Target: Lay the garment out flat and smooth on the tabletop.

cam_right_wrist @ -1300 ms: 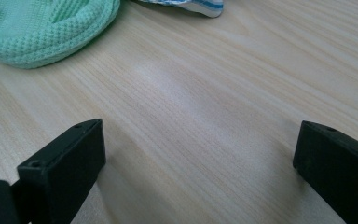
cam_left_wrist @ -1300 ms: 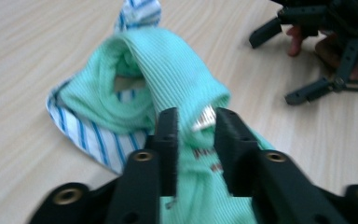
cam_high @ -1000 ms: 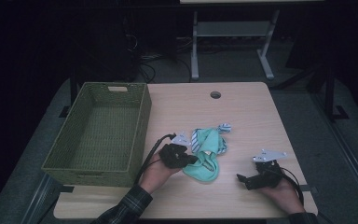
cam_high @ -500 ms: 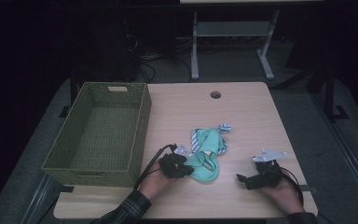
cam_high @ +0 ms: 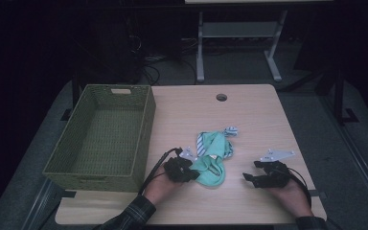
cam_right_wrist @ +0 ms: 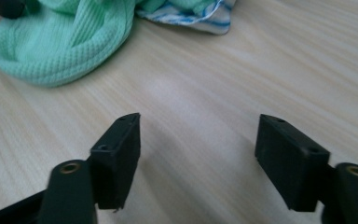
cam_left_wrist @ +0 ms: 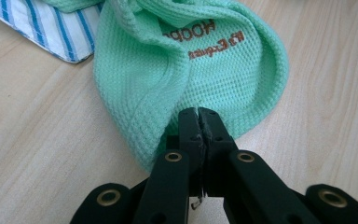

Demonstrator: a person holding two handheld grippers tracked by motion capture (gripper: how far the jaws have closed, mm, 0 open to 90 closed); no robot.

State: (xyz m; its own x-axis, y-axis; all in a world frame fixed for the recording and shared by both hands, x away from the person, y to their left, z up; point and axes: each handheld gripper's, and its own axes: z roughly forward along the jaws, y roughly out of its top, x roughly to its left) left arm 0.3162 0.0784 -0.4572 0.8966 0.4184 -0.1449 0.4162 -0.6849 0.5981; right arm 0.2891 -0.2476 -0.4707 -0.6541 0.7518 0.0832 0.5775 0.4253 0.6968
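Since a second ago, the left gripper has slid in along the front of the table and now sits at the near edge of the green cloth, where before it lay a little further back and to the left of it. Its jaws are pinched together on a fold of that cloth; in the left gripper view the knit bunches right at the tips. The right gripper rests on the table well to the right of the cloth, and its jaws have just been closing, yet they stand apart with nothing but bare wood between them.

The cloth lies crumpled to the right of the woven basket, near the front of the table, with a blue-and-white striped cloth tangled in behind it, on the side away from the basket's front corner.

To my eye this is a light, limp waffle-knit: it will drape and stretch rather than hold shape, so a lift from one pinch should let the rest hang and swing. It looks grippy, not slippery, and in no way fragile. The thick folded hem where the jaws bite seems a sound hold; the risk is dragging the striped piece along with it.
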